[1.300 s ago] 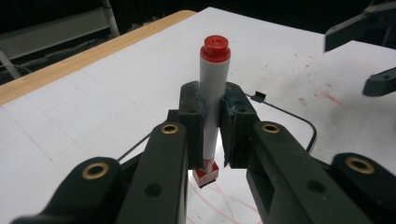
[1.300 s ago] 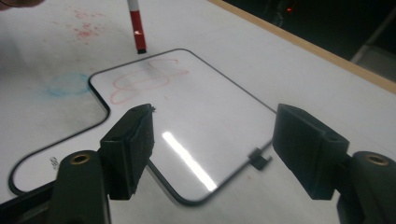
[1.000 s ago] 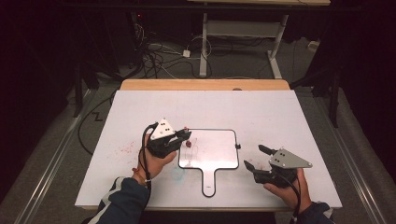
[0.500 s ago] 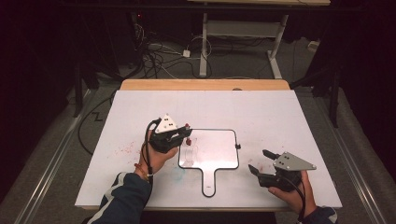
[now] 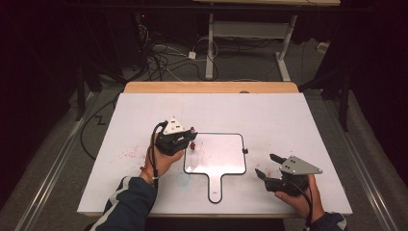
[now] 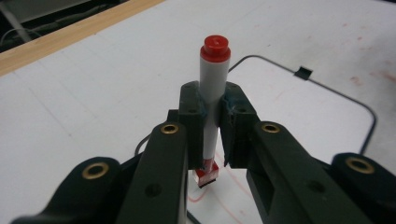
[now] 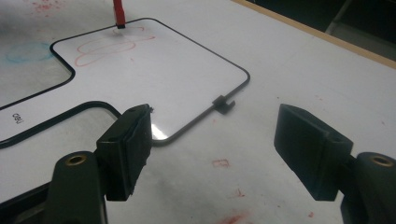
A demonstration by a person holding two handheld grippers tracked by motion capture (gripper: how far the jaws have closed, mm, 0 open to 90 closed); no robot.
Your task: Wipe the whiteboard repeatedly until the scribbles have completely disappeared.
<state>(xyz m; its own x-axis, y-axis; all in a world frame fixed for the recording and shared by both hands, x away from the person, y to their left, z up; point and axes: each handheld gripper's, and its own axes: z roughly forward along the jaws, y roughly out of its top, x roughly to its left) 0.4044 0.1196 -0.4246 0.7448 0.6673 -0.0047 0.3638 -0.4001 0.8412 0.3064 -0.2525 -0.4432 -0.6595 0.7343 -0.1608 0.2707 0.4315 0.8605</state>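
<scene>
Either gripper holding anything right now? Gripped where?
The left gripper is shut on a red-capped marker, clamped around the middle of its white barrel, tip down over the small whiteboard. The right gripper is open and holds nothing.

the jaws hide the marker's middle; its writing tip is too small to tell.

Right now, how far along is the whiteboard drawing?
Done: red looping lines already on the small whiteboard. In hand: the left gripper is shut on the red marker, tip down at the board. The right gripper is open beside the board. Left: most of the board is blank.
</scene>
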